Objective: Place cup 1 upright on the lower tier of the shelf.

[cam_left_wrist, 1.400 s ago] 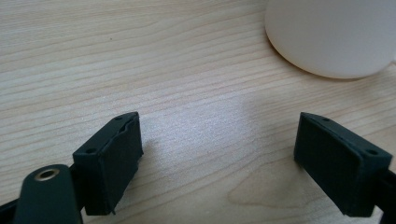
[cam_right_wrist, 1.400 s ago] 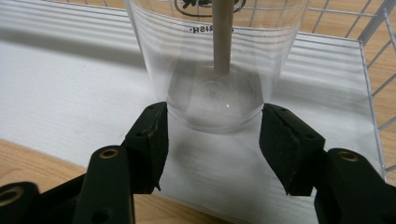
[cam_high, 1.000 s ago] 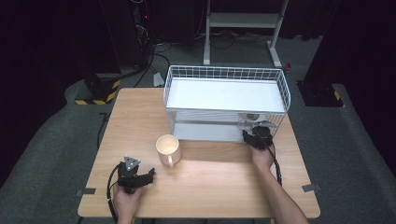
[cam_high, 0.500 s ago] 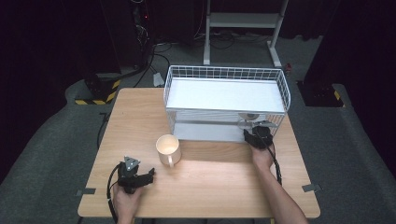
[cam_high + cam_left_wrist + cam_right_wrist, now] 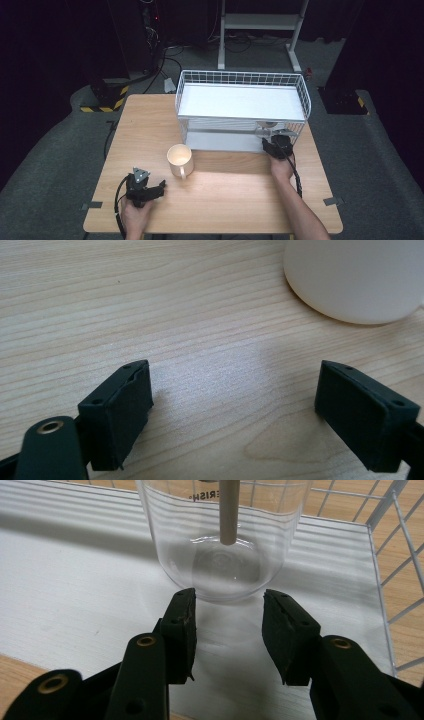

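A clear glass [image 5: 225, 540] stands on the white lower shelf [image 5: 75, 580] of a wire rack [image 5: 242, 102], at its right end. A beige stick [image 5: 229, 510] shows through the glass. My right gripper [image 5: 229, 612] reaches into the shelf, its jaws closed against the two sides of the glass's base; it is also in the high view [image 5: 270, 144]. A cream mug [image 5: 180, 159] stands on the wooden table [image 5: 225, 185], handle toward me. My left gripper [image 5: 159, 189] lies low on the table near the front left, open, nothing between its jaws [image 5: 235, 395]. The mug [image 5: 355, 275] is just beyond it.
The rack's upper tray [image 5: 240, 100] has a wire rim and sits over the glass. Wire bars [image 5: 395, 540] close the shelf's right side. Cables trail from both grippers toward the table's front edge. Dark floor and stands surround the table.
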Demonstrator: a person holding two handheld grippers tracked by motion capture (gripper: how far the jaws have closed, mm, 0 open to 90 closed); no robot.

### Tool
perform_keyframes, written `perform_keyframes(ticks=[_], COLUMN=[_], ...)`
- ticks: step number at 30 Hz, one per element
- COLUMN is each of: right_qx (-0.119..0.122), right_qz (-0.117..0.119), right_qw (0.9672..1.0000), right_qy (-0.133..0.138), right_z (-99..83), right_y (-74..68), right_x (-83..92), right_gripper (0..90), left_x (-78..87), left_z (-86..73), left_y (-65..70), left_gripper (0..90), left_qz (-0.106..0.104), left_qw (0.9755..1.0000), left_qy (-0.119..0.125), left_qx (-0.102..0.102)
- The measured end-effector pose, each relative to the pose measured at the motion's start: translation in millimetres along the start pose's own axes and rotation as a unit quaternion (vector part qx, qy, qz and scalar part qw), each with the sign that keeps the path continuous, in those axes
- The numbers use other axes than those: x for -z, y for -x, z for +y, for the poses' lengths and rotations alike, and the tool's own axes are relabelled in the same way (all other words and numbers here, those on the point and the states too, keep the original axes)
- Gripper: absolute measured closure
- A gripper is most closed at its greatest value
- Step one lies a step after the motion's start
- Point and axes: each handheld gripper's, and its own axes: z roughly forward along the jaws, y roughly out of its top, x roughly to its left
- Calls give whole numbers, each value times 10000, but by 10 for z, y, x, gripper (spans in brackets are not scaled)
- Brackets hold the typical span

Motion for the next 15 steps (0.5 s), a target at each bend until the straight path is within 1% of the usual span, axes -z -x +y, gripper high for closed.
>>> perform_keyframes(ticks=[2,5,6,7,8,9,10,11,12,15], right_qx=[-14,-49,-3,-3,72,72,39,39,27,127], right_qz=[2,47,111,111,161,161,225,225,258,262], right_qw=[10000,10000,9999,9999,9998,9998,9997,9997,9997,9996], right_qy=[-8,-47,-54,-54,-69,-69,-17,-17,-33,-37], right_z=[-2,-6,-7,-7,-6,-6,4,4,7,6], right_y=[3,3,6,6,-3,-3,-8,-8,-9,-10], right_x=[5,21,26,26,43,43,65,65,85,112], right_gripper=[559,503,480,480,449,449,424,424,400,383], left_x=[0,0,0,0,0,0,0,0,0,-1], left_z=[0,0,0,0,0,0,0,0,0,0], left_y=[0,0,0,0,0,0,0,0,0,0], left_gripper=[154,155,155,155,155,154,155,155,155,155], left_qz=[-1,0,0,0,-1,-1,-1,-1,-1,0], left_qw=[10000,10000,10000,10000,10000,10000,10000,10000,10000,10000], left_qy=[1,1,1,1,1,1,1,1,1,3], left_qx=[-1,-1,0,0,0,0,0,0,0,1])
